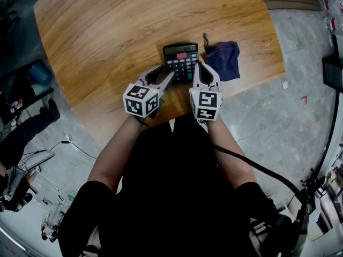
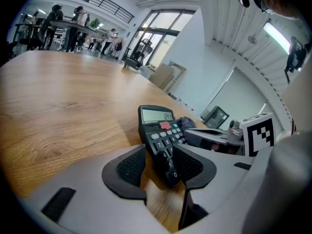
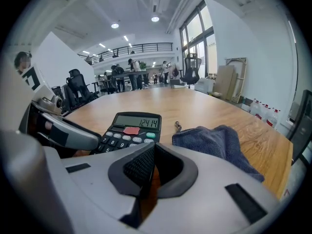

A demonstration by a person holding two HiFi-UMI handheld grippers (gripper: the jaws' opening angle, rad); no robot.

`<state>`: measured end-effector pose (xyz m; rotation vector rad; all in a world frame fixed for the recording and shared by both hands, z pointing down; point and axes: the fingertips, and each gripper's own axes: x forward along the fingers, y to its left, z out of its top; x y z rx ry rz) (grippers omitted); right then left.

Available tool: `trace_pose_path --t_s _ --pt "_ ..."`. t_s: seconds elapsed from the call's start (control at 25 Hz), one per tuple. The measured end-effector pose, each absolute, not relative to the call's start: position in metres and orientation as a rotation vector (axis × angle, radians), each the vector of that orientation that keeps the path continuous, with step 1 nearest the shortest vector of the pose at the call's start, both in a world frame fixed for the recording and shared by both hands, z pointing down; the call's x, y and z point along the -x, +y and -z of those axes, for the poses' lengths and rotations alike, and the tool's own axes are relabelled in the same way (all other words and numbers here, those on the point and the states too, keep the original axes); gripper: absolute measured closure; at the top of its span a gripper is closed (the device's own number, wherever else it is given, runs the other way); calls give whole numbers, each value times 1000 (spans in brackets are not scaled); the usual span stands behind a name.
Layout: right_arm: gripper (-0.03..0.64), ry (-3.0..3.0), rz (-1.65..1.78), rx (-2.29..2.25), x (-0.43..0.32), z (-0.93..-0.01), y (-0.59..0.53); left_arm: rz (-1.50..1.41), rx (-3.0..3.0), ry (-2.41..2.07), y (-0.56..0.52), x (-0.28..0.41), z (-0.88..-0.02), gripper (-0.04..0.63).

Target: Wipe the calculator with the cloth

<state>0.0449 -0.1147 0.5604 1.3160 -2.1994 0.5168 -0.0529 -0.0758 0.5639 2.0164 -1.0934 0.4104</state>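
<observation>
A black calculator (image 1: 181, 59) (image 3: 131, 128) with a red key lies near the front edge of the wooden table (image 1: 107, 31). A dark blue cloth (image 1: 225, 59) (image 3: 219, 140) lies crumpled just to its right, free of both grippers. My left gripper (image 1: 169, 76) (image 2: 163, 165) is shut on the calculator's (image 2: 158, 126) near left corner, with the pads on either side of it. My right gripper (image 1: 198, 67) (image 3: 148, 152) is shut and holds nothing. It hovers at the calculator's near right edge, left of the cloth.
A small metal piece (image 1: 204, 38) (image 3: 178, 126) lies on the table behind the cloth. The table's front edge runs close under my hands, and its right end stops just past the cloth. Grey floor (image 1: 268, 116) lies beyond. Distant people stand at other tables.
</observation>
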Motion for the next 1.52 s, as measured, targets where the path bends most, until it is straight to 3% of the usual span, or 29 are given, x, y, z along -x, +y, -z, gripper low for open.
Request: trace_pose_path --t_s 0.72,0.96,1.2,1.52 --pt "603 -2206 -512 -1387 -49 -560 -114 -345 -1965 -969 -79 41 -562 417" --pt "601 -2225 -500 -1376 -46 -559 -113 -531 -1968 -1022 -82 45 -575 411" --pt "601 -2199 -536 -1391 -52 -560 -115 -293 -1886 -924 -88 47 -563 419" --pt "601 -2201 -534 -1396 -52 -560 -115 -325 -1873 -972 -83 52 -566 414"
